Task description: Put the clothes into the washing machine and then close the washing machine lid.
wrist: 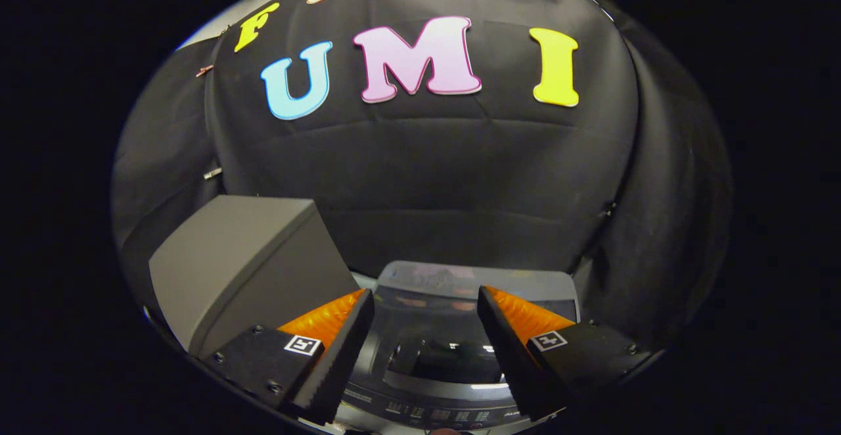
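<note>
A top-loading washing machine [460, 277] stands below and just ahead of my fingers, against the black cloth wall. Its dark glossy lid [433, 349] lies flat over the top, seen in the gap between my fingers; it looks closed. A control strip [433, 415] runs along the machine's near edge. My gripper [426, 303] hovers above the lid, open, with nothing between its fingers. I see no clothes.
A grey box-shaped object [243, 257] stands to the left of the machine, beside my left finger, rising higher than the lid. Black cloth wall [460, 179] closes the space behind and to the right.
</note>
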